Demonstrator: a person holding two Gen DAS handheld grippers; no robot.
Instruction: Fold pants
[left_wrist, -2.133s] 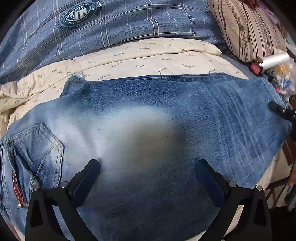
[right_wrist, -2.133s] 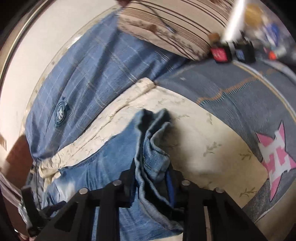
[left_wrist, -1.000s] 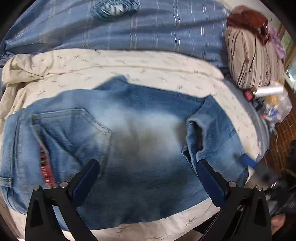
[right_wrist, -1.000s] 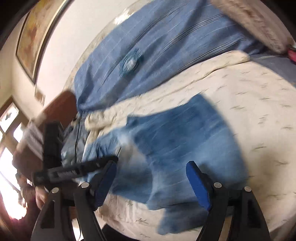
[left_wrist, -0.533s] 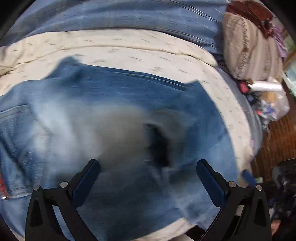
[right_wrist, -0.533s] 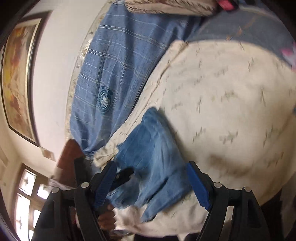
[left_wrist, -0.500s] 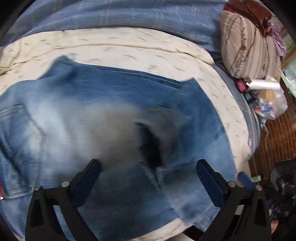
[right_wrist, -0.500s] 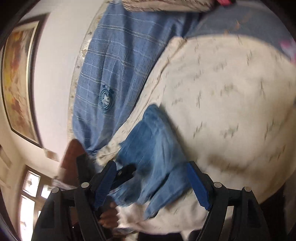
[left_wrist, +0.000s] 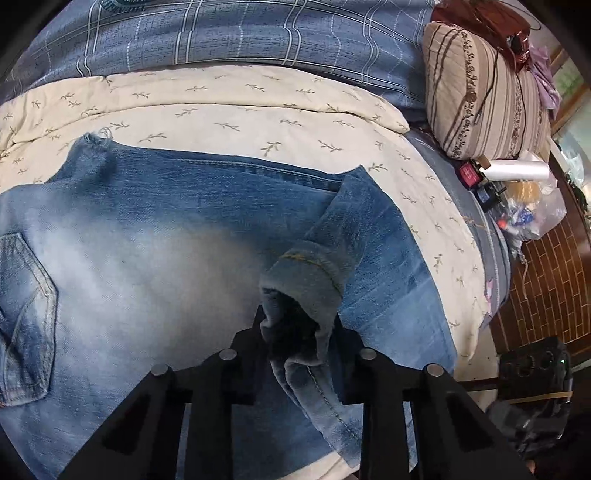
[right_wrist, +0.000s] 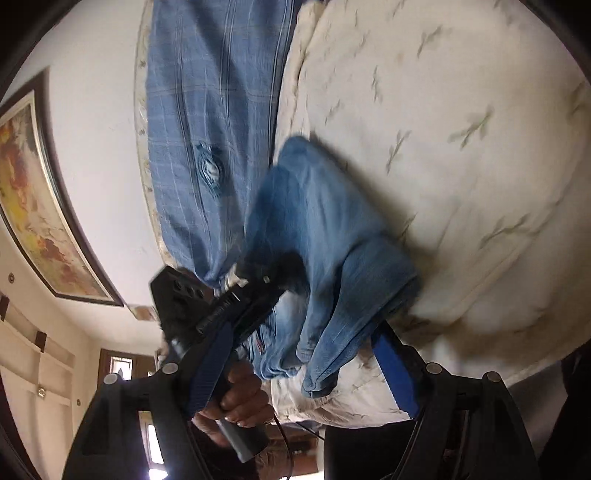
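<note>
Faded blue jeans (left_wrist: 155, 258) lie flat on a cream leaf-print sheet (left_wrist: 221, 122), a back pocket (left_wrist: 26, 302) at the left. One leg is folded back over the pants, and its hem cuff (left_wrist: 306, 273) sits between the closing jaws of my left gripper (left_wrist: 297, 325), whose pads pinch it. In the right wrist view that left gripper (right_wrist: 221, 306) and the hand (right_wrist: 236, 398) holding it show at the bed's edge. My right gripper (right_wrist: 303, 369) stands open; a fold of the jeans (right_wrist: 325, 240) hangs between its blue pads (right_wrist: 395, 373) without being pressed.
A blue plaid blanket (left_wrist: 258, 33) covers the bed's far side. A striped pillow (left_wrist: 487, 96) lies at the right, with a white roll (left_wrist: 513, 170) and a plastic bag (left_wrist: 532, 210) of small items. Brick floor (left_wrist: 546, 266) shows past the bed's edge. A framed picture (right_wrist: 33, 206) hangs on the wall.
My left gripper went from wide open to closed on the folded-back leg hem. The right gripper rolled and sank toward the bed's edge, staying open.
</note>
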